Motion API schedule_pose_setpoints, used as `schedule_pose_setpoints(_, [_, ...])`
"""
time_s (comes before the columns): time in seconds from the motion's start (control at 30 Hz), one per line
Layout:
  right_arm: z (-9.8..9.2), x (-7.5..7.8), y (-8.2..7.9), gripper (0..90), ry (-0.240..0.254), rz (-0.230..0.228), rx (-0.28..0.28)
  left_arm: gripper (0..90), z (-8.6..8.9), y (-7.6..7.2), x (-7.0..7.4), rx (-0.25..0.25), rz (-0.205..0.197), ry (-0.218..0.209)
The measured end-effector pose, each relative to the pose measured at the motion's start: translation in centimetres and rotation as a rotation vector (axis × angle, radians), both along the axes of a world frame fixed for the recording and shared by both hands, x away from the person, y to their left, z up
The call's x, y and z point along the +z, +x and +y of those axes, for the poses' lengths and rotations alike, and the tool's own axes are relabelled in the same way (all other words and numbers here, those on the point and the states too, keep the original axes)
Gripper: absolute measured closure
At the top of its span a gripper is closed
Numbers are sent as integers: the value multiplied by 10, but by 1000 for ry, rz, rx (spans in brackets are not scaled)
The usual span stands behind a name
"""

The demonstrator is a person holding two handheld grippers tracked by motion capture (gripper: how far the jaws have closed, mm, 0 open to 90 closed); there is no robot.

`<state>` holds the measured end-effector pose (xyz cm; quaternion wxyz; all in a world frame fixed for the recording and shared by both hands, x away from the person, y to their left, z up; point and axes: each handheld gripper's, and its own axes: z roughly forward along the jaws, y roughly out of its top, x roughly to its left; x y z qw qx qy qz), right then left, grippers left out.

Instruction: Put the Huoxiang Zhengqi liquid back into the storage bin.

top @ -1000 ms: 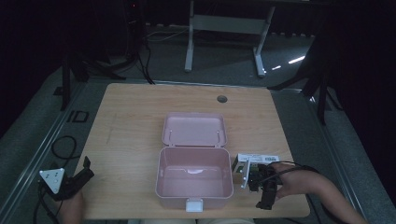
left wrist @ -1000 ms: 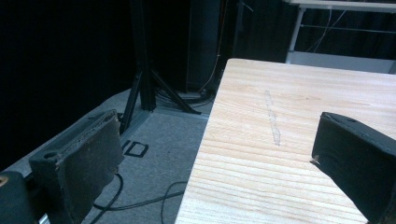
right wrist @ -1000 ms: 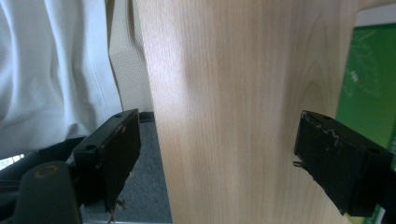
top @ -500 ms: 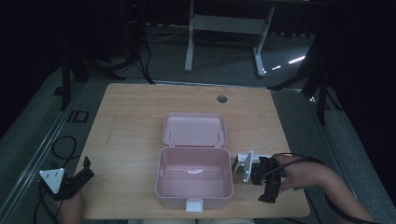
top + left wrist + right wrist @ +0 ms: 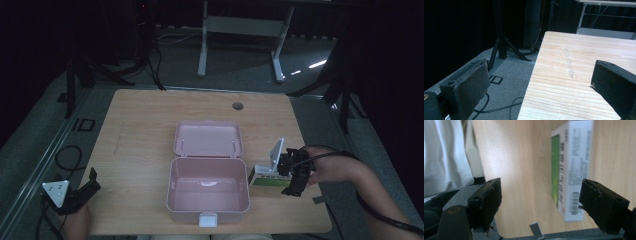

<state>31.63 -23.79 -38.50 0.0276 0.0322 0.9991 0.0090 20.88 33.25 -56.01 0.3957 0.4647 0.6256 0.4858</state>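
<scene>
Right hand-held gripper (image 5: 292, 175) hovers released, jaws just narrowing, above carton (image 5: 571, 167) beside open box (image 5: 208, 192); left hand-held gripper (image 5: 82, 192) idles released.

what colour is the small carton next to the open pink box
White with a green side and black print, the carton shows best in the right gripper view.

Open pink plastic lunch box (image 5: 207, 192) sits mid-worktop, twd the near edge of the pale wooden worktop (image 5: 140, 130); its lid (image 5: 208, 138) lies flat behind it, hinged on. White-and-green printed cardboard carton (image 5: 264, 176) lies just right of the box, on the worktop. Right tongs (image 5: 289, 172) are over the carton's right end, jaws apart w/ nothing between. Left tongs (image 5: 86, 186) are at the near-left corner, well apart from the box. Small round hole (image 5: 237, 106) is near the far edge, behind the lid.
</scene>
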Motion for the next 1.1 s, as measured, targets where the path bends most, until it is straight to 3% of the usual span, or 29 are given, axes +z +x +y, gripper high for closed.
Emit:
schedule_pose_setpoints(0.27, [-6,-1,16,235,-7,-11,-28,19,0,0,0,-2,1,-1])
schedule_pose_setpoints(0.73, [-4,-17,41,317,-13,7,-36,20,0,1,0,-2,7,5])
schedule_pose_setpoints(0.9, [-2,-27,47,334,-31,-8,-38,19,0,0,0,-3,2,3])
schedule_pose_setpoints(1.1, [-1,-35,51,347,-12,4,-44,20,0,0,0,-3,2,3])
